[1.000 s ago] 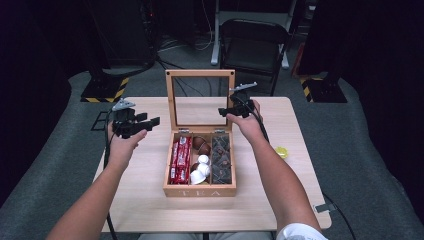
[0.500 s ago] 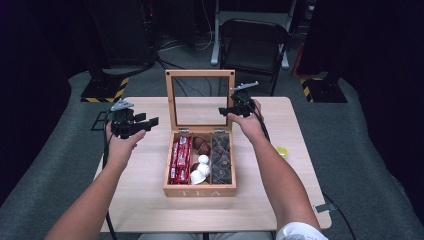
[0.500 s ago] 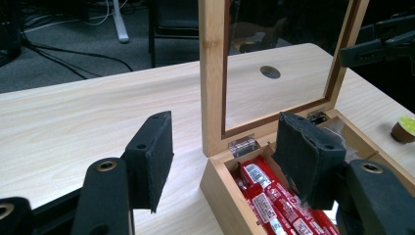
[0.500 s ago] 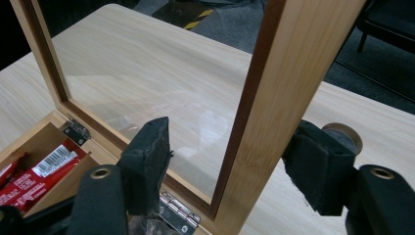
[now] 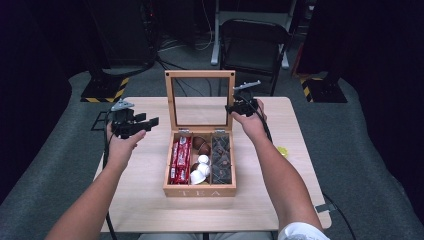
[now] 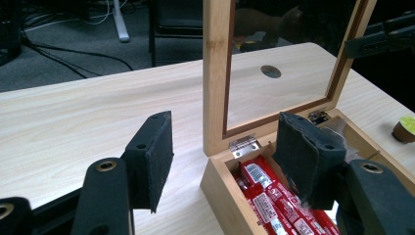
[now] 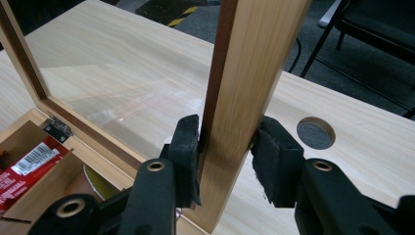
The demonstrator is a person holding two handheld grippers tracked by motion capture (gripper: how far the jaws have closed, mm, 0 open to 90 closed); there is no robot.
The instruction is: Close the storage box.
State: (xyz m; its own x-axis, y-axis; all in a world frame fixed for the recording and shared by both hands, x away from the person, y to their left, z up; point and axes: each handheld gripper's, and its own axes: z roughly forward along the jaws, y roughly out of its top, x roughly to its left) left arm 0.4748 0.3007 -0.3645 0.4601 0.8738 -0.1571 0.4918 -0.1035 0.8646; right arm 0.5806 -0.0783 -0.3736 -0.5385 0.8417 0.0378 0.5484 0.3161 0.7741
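Both forearms are bare; a white short sleeve [image 5: 300, 233] shows at the right shoulder. Each hand carries a black two-jaw tool. The left gripper [image 6: 222, 161] has thick, blocky black jaws faced with dark, rough foam pads [image 6: 159, 156], worn at the edges, and brass-coloured rivets [image 6: 106, 165] sit in the arms behind them. The right gripper [image 7: 225, 164] is built alike. A grey three-cornered plate [image 5: 121, 105] tops each tool, and a black cable [image 5: 106, 150] trails from each.
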